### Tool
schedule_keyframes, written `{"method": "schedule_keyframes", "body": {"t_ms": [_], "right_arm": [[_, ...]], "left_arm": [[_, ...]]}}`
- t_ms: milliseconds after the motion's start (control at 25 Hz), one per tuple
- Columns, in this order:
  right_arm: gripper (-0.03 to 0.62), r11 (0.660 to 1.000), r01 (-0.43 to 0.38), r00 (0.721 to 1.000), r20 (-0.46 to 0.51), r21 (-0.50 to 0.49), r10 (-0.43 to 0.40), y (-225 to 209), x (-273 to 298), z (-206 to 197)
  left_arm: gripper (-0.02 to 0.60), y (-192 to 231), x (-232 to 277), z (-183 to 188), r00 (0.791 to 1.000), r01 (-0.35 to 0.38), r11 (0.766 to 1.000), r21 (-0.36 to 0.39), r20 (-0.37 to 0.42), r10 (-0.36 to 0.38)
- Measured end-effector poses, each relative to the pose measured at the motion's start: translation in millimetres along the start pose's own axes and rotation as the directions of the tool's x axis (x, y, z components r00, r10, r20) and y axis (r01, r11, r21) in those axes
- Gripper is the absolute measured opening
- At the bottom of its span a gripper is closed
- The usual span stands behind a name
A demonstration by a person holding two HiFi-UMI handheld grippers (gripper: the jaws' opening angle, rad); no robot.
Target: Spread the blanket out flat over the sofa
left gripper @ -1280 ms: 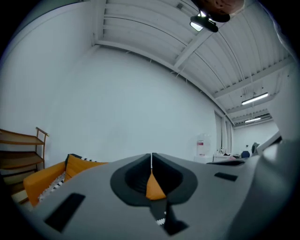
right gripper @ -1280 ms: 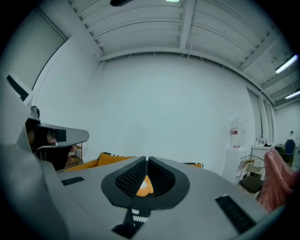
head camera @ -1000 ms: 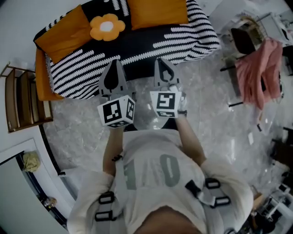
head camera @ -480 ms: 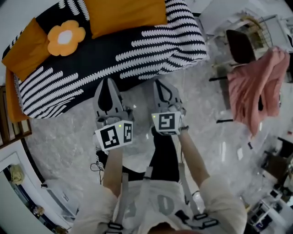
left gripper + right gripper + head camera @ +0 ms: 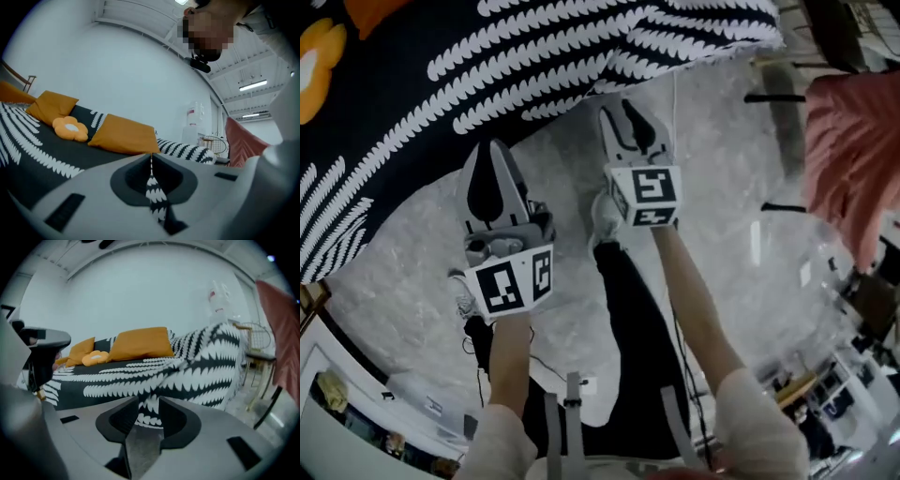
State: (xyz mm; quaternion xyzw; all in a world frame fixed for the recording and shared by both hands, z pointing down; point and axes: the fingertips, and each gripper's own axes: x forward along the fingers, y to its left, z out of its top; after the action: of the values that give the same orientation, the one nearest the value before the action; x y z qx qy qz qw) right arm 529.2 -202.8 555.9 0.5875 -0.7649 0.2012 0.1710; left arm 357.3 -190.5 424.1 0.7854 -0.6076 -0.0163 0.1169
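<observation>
The black blanket with white fern stripes point(image 5: 534, 66) lies over the sofa and hangs off its front edge. My left gripper point(image 5: 492, 150) is at that edge, shut on a thin fold of the blanket point(image 5: 152, 187) that runs down between its jaws point(image 5: 151, 157). My right gripper point(image 5: 630, 105) is further right along the same edge. Its jaws point(image 5: 149, 401) are opening, and the striped blanket point(image 5: 187, 366) shows in the gap, with the pads not pressing on it. Orange cushions point(image 5: 140, 344) and a flower cushion point(image 5: 70, 128) sit at the sofa's back.
Grey marble floor point(image 5: 722, 169) lies under both grippers. The person's dark legs and a shoe point(image 5: 605, 216) stand between the arms. A pink cloth on a rack point(image 5: 853, 150) is at the right. White furniture fills the lower left corner point(image 5: 337, 412).
The sofa has slid up and left and now fills the top of the head view. Both grippers stay at the blanket's front edge. The right jaws have parted; the left stays shut.
</observation>
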Motion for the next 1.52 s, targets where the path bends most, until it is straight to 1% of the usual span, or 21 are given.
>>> {"method": "schedule_keyframes", "body": {"t_ms": [80, 120, 160, 200, 320, 440, 520, 560, 640, 680, 720, 920, 1000, 1080, 1160, 1240, 1320, 1360, 1400, 1440, 1520], "right_arm": [[0.118, 0.991, -0.021, 1.0, -0.007, 0.132, 0.022, -18, 31, -38], [0.136, 0.978, -0.041, 0.999, -0.012, 0.205, 0.045, -22, 44, -54], [0.147, 0.962, -0.063, 0.997, -0.017, 0.267, 0.07, -23, 56, -67], [0.179, 0.944, -0.084, 0.995, -0.019, 0.319, 0.095, -24, 67, -77], [0.227, 0.876, -0.126, 0.989, -0.012, 0.466, 0.149, -24, 93, -93], [0.227, 0.813, -0.168, 0.982, 0.019, 0.557, 0.19, -21, 114, -94], [0.217, 0.797, -0.218, 0.973, 0.06, 0.563, 0.224, -14, 125, -84], [0.173, 0.801, -0.241, 0.968, 0.073, 0.548, 0.241, -10, 128, -79], [0.143, 0.818, -0.252, 0.965, 0.067, 0.517, 0.254, -6, 129, -78], [0.066, 0.833, -0.245, 0.966, 0.052, 0.496, 0.253, -6, 127, -82], [0.02, 0.853, -0.235, 0.968, 0.032, 0.466, 0.249, -5, 125, -87], [0.014, 0.942, -0.2, 0.972, -0.069, 0.27, 0.227, -9, 111, -101], [0.014, 0.966, -0.189, 0.971, -0.114, 0.178, 0.211, -13, 99, -109], [0.014, 0.981, -0.153, 0.972, -0.16, 0.117, 0.17, -23, 87, -123], [0.014, 0.996, -0.082, 0.971, -0.22, 0.04, 0.088, -50, 76, -142], [0.014, 0.997, 0.028, 0.953, -0.3, -0.075, -0.049, -99, 61, -166], [0.014, 0.973, 0.17, 0.903, -0.37, -0.155, -0.217, -166, 36, -193], [0.014, 0.96, 0.224, 0.877, -0.396, -0.168, -0.274, -196, 23, -206], [0.014, 0.952, 0.249, 0.86, -0.412, -0.177, -0.301, -215, 12, -215], [0.014, 0.949, 0.246, 0.853, -0.421, -0.196, -0.308, -220, 7, -218], [0.014, 0.947, 0.215, 0.854, -0.424, -0.241, -0.301, -213, 8, -215]], "left_arm": [[0.012, 7, 10, -45, 1.0, -0.015, 1.0, -0.007, -0.018, 0.015], [0.012, 11, 12, -64, 0.999, -0.025, 1.0, -0.006, -0.032, 0.025], [0.012, 14, 13, -81, 0.998, -0.035, 0.999, -0.006, -0.046, 0.035], [0.012, 16, 14, -95, 0.997, -0.043, 0.999, -0.008, -0.058, 0.043], [0.012, 14, 14, -119, 0.995, -0.052, 0.999, -0.013, -0.087, 0.051], [0.012, 15, 13, -130, 0.993, -0.045, 0.999, -0.017, -0.109, 0.043], [0.012, 21, 14, -133, 0.993, -0.033, 0.999, -0.011, -0.118, 0.032], [0.012, 25, 13, -132, 0.992, -0.031, 0.999, -0.006, -0.12, 0.031], [0.012, 33, 14, -132, 0.992, -0.038, 0.999, 0.003, -0.122, 0.038], [0.012, 35, 14, -133, 0.991, -0.045, 0.999, 0.005, -0.124, 0.045], [0.012, 36, 15, -134, 0.99, -0.051, 0.999, 0.007, -0.128, 0.051], [0.012, 26, 16, -136, 0.987, -0.037, 0.999, 0.02, -0.157, 0.04], [0.012, 22, 12, -135, 0.986, -0.028, 0.999, 0.023, -0.166, 0.031], [0.012, 21, 7, -133, 0.985, -0.019, 0.999, 0.025, -0.172, 0.023], [0.012, 19, 4, -135, 0.983, -0.009, 0.999, 0.034, -0.183, 0.015], [0.012, 14, 5, -140, 0.98, 0.009, 0.999, 0.052, -0.197, 0.001], [0.012, 9, 8, -142, 0.979, 0.03, 0.997, 0.07, -0.202, -0.016], [0.012, 9, 8, -141, 0.979, 0.037, 0.996, 0.077, -0.201, -0.021], [0.012, 11, 8, -140, 0.98, 0.038, 0.996, 0.083, -0.2, -0.021], [0.012, 14, 8, -140, 0.98, 0.036, 0.995, 0.088, -0.199, -0.018], [0.012, 21, 10, -138, 0.981, 0.03, 0.995, 0.096, -0.194, -0.011]]}}
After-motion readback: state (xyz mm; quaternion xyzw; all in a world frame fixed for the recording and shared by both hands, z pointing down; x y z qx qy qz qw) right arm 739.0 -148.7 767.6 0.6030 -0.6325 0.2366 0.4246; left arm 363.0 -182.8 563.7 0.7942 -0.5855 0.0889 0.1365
